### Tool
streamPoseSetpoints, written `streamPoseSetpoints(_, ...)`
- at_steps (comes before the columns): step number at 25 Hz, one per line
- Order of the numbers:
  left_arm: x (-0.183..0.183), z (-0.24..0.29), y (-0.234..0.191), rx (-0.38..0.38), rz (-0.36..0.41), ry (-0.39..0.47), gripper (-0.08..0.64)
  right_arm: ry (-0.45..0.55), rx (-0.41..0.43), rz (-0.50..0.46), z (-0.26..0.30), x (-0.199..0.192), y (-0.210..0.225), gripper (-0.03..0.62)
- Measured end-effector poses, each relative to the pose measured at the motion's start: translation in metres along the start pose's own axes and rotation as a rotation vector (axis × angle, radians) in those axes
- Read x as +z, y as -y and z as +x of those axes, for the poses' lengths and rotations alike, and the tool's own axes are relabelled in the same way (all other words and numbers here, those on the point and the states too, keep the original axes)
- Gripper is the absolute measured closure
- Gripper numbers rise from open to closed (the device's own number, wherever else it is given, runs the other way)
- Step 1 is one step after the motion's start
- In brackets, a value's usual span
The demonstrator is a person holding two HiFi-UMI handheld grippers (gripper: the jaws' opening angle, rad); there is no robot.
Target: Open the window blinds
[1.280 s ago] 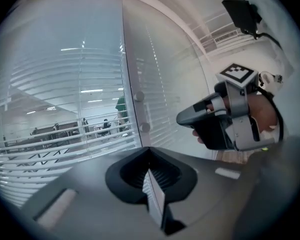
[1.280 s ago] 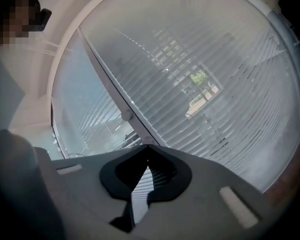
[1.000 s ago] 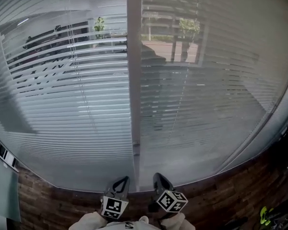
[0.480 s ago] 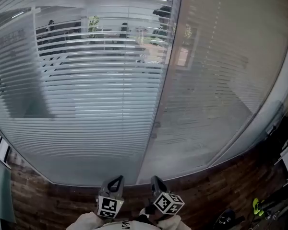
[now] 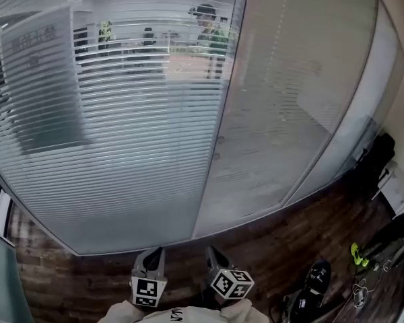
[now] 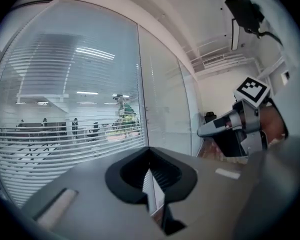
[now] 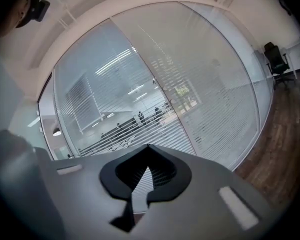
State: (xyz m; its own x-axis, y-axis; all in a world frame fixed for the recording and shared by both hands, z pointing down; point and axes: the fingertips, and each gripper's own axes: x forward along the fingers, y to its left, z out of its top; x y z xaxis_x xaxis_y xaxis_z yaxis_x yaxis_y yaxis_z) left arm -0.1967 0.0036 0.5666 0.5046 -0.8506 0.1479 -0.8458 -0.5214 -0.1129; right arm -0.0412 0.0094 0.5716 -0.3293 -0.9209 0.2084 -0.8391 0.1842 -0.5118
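The window blinds hang behind a glass wall in the head view. The left blind (image 5: 121,133) has its slats partly tilted, and an office with people shows through. The right blind (image 5: 289,106) is turned shut and looks pale. A thin frame post (image 5: 219,136) divides the two. My left gripper (image 5: 153,253) and right gripper (image 5: 212,253) are side by side low in that view, a little short of the glass, both shut with nothing in them. In the left gripper view the left gripper (image 6: 150,153) points along the wall, and the right gripper (image 6: 212,129) shows beside it. The right gripper (image 7: 149,149) faces the blinds.
Dark wood floor (image 5: 269,241) runs along the foot of the glass. At the right stand a black chair (image 5: 374,157), dark shoes (image 5: 310,288) and a yellow-green item (image 5: 355,253) among cables. A ceiling-mounted device (image 6: 247,14) hangs above.
Both grippers have travelled rightward along the glass wall, staying shut and side by side. The frame post has drifted right in the head view, and the chair and floor clutter have come into sight.
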Motion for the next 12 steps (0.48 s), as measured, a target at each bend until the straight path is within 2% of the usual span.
streamPoseSetpoints(6,-0.002,-0.032,0.019,-0.055,-0.001,0.004,0.560,0.010,-0.047,-0.003,-0.040,-0.017,-0.010,0.592)
streamPoseSetpoints(12,-0.006,-0.043,0.043,-0.104,-0.002,-0.017,0.560,0.010,-0.094,0.012,-0.070,-0.029,0.000,0.592)
